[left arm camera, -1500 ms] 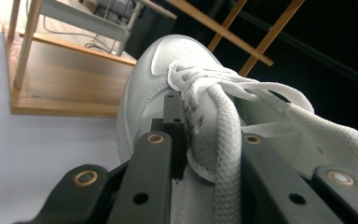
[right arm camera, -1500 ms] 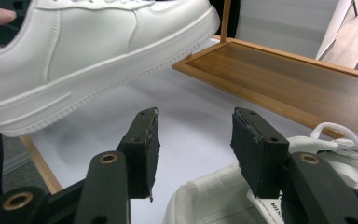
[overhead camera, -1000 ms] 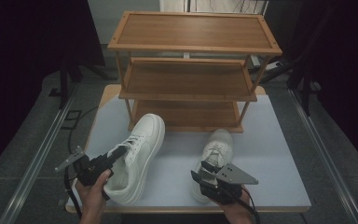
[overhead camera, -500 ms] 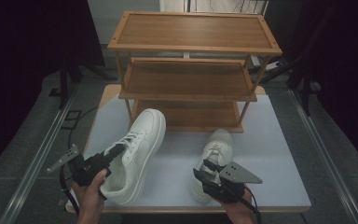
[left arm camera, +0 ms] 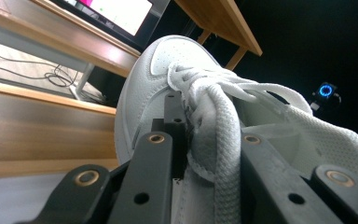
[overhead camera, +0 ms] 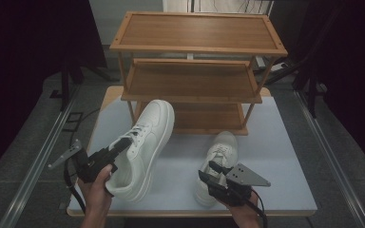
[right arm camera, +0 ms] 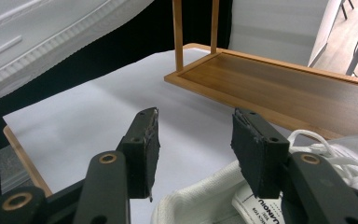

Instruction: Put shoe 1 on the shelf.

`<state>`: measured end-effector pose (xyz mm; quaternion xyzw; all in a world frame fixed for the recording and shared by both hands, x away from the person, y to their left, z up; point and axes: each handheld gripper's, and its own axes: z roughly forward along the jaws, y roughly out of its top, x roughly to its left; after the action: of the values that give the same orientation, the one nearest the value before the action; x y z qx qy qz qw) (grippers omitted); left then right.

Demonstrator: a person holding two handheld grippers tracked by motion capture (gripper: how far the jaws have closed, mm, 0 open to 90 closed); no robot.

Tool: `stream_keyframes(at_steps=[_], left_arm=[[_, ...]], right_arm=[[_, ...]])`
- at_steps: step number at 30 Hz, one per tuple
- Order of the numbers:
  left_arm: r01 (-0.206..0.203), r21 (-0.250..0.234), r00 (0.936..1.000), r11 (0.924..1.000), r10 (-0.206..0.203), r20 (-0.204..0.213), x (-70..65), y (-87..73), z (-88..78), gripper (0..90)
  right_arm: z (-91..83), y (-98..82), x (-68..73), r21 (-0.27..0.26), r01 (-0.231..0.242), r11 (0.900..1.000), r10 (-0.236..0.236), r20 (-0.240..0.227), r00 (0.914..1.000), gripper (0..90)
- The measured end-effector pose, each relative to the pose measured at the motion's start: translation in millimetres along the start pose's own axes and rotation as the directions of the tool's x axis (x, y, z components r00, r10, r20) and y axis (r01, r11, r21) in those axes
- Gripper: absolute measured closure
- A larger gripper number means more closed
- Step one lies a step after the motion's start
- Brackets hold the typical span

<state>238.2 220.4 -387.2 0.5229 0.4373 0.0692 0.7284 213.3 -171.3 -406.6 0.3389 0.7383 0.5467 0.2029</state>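
Left claw [overhead camera: 123, 144]: clamped on the laces and tongue of the left shoe [overhead camera: 145, 142] (in the left gripper view a thick white lace bundle is pinched between the two black jaws).
Left shoe: white, lifted and tilted, toe pointing up toward the rack [overhead camera: 197, 71], heel low near the person's left hand [overhead camera: 95, 183]; in the right gripper view its ribbed sole hangs above the bench.
Right claw [overhead camera: 214, 167]: jaws apart, holding nothing; it sits just over the heel opening of the right shoe [overhead camera: 218, 159] (in the right gripper view the two pads stand well apart above the white collar and a printed tongue label).
Right shoe: white, flat on the bench [overhead camera: 275, 156], toe toward the lowest shelf of the rack, well apart from the left shoe.
Rack: wooden, three shelves, standing at the far side of the bench; all three shelves are bare.
Bench: pale top with a wooden edge, carrying the rack and the right shoe.
Right hand [overhead camera: 242, 211]: at the near edge of the bench, behind the right shoe's heel.
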Motion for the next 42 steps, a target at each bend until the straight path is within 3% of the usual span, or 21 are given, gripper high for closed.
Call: stream_keyframes(at_steps=[12, 18, 28, 37, 42], left_arm=[[0.006, -0.021, 0.9997, 0.9998, -0.007, -0.024, 1.6, 11.5, 18.5, 81.4], [-0.016, -0.027, 0.999, 0.9995, 0.014, -0.042, -1.4, 25.4, 38.2, 81.4], [-0.012, -0.032, 0.9994, 0.9994, 0.01, -0.033, -4.5, 42.0, 67.9, 81.5], [-0.03, -0.041, 0.9979, 0.9987, 0.027, -0.059, -4.4, 56.8, 92.8, 81.5], [-0.019, -0.053, 0.9969, 0.9984, 0.014, -0.077, -2.2, 62.4, 108.4, 81.5]], right_arm=[[-2.7, 2.1, -2.1, -0.012, -0.004, 1.0, 0.004, 0.006, 1.0, 51.3], [-2.6, 2.1, -2.1, -0.012, -0.004, 1.0, 0.004, 0.006, 1.0, 51.3], [-2.3, 1.7, -2.9, -0.011, -0.006, 1.0, 0.006, 0.004, 1.0, 51.3], [-2.8, 1.9, -3.2, -0.016, -0.01, 1.0, 0.01, 0.002, 0.9999, 51.4], [-1.7, 1.5, -3.2, -0.014, -0.016, 1.0, 0.016, -0.001, 0.9999, 51.3]])
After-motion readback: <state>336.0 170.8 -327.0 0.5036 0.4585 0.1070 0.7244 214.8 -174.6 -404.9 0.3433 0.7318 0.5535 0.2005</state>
